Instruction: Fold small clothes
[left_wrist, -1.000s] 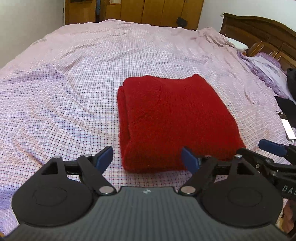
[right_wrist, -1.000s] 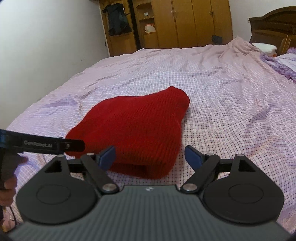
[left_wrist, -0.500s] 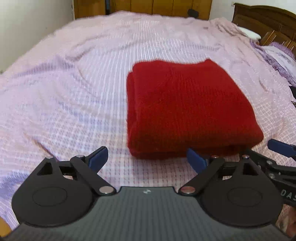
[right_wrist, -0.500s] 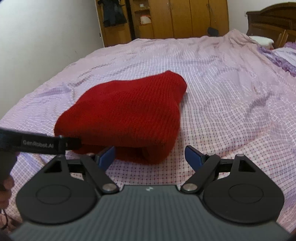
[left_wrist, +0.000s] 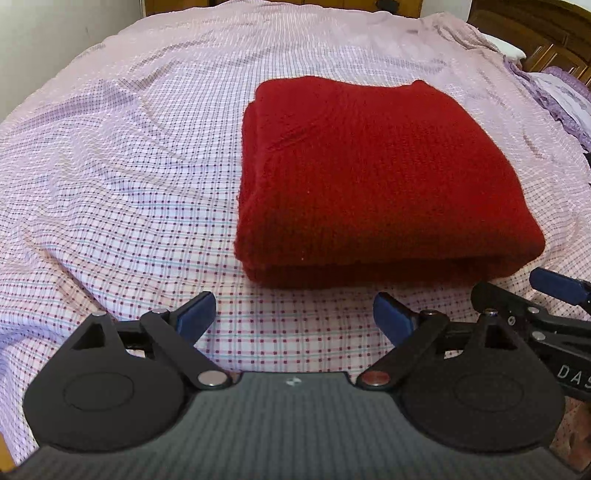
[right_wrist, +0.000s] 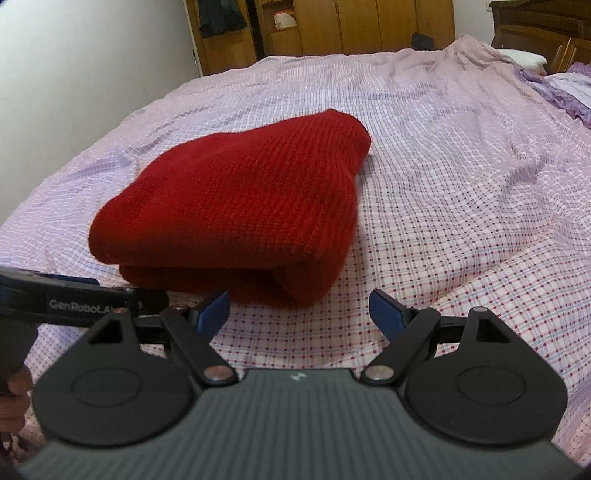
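White lettering "GenRobot.A", its end cut off by the right gripper's linkage, runs along the black body of the left gripper (right_wrist: 70, 302), at the left edge of the right wrist view, just left of the folded red sweater (right_wrist: 236, 214). In the left wrist view, white letters "DAS" stand on the right gripper (left_wrist: 554, 325), below the sweater's right corner.

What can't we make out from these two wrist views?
- Red knit garment: its type; folded, inner layers hidden in both views.
- Right gripper in the left wrist view: cut off by the right edge.
- Person's hand: cropped at the right wrist view's left edge.
- Wardrobe shelf contents: too small.
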